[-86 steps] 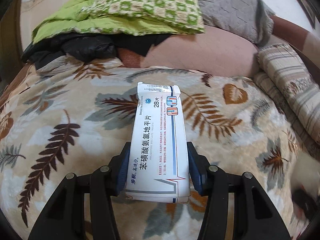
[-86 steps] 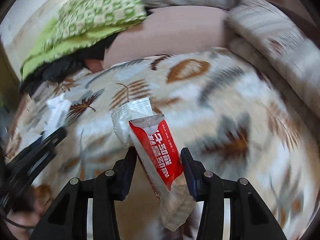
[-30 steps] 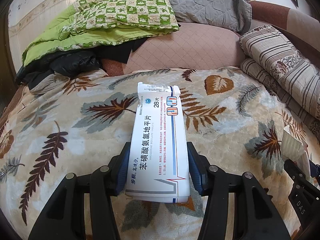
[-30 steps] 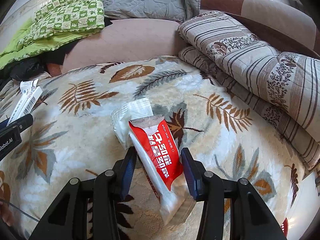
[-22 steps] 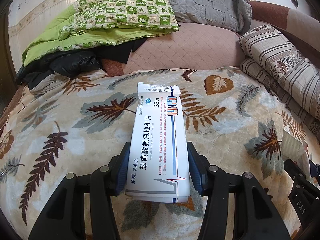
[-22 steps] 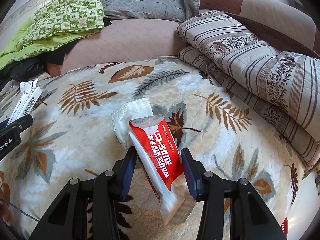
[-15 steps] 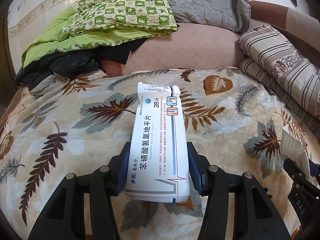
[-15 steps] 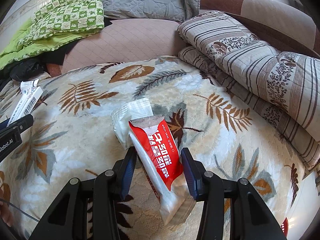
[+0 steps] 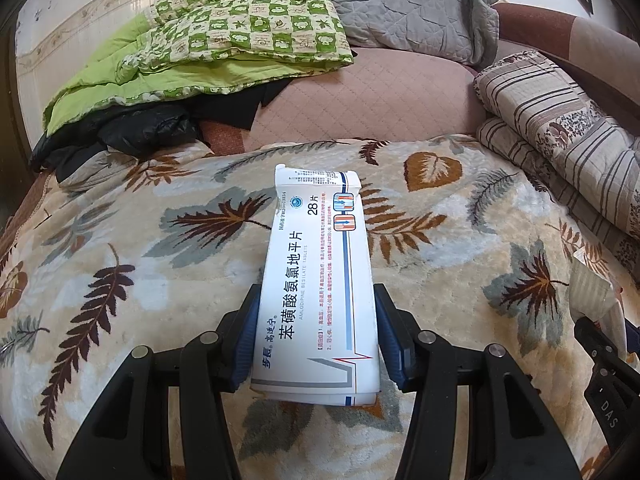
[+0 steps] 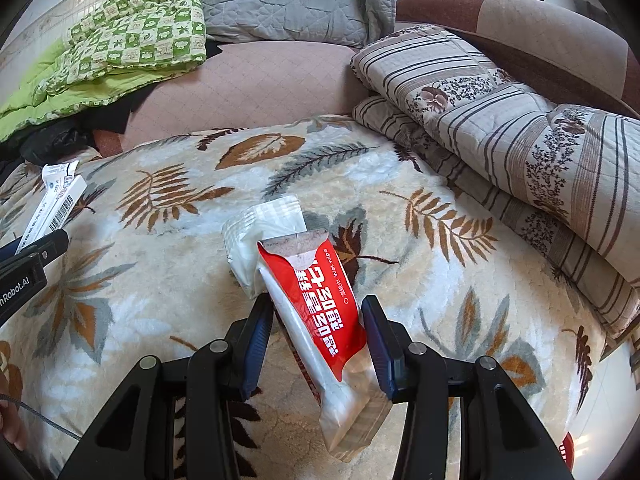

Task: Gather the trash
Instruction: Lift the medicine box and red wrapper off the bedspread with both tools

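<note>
My left gripper (image 9: pixel 316 320) is shut on a white medicine box (image 9: pixel 320 280) with blue and black print, held above the leaf-patterned blanket (image 9: pixel 120 280). The box also shows at the left edge of the right wrist view (image 10: pixel 56 200). My right gripper (image 10: pixel 316 328) is shut on a red wet-wipe packet (image 10: pixel 320 308) and a white plastic wrapper (image 10: pixel 256 236) behind it. The right gripper's tip and its wrapper show at the right edge of the left wrist view (image 9: pixel 592 292).
A green checked quilt (image 9: pixel 224 36) and black clothes (image 9: pixel 132 132) lie at the back left. A grey quilted pillow (image 9: pixel 404 4) lies behind. Folded striped quilts (image 10: pixel 500 120) are stacked on the right. A pink cushion (image 9: pixel 360 104) lies past the blanket.
Since 2.9 s ago both grippers swung and steadied over the blanket. Over the last second nothing visibly moved; both still hold their items.
</note>
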Tool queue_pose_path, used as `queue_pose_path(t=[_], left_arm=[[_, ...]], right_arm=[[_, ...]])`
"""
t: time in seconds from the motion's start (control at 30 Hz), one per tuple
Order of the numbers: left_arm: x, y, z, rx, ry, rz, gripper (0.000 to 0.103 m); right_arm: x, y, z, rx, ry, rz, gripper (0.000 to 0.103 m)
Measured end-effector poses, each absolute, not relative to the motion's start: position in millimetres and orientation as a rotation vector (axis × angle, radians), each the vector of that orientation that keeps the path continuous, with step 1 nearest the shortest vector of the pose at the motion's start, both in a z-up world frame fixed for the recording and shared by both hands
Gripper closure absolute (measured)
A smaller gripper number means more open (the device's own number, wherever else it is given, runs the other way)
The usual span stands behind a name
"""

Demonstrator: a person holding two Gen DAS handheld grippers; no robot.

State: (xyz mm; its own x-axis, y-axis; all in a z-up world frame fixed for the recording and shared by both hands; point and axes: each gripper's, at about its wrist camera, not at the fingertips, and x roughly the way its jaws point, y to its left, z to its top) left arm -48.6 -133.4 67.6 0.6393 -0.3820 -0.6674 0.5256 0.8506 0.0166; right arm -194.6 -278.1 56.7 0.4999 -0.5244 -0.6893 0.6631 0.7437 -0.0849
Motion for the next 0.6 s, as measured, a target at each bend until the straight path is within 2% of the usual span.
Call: queue_pose_path(t=[0.6], left_arm=[[-68.9, -128.6, 71.2, 0.202, 0.693, -0.567, 0.051]], right_arm=[[-213.7, -271.3, 66.1, 0.202, 0.745, -0.745, 0.054]])
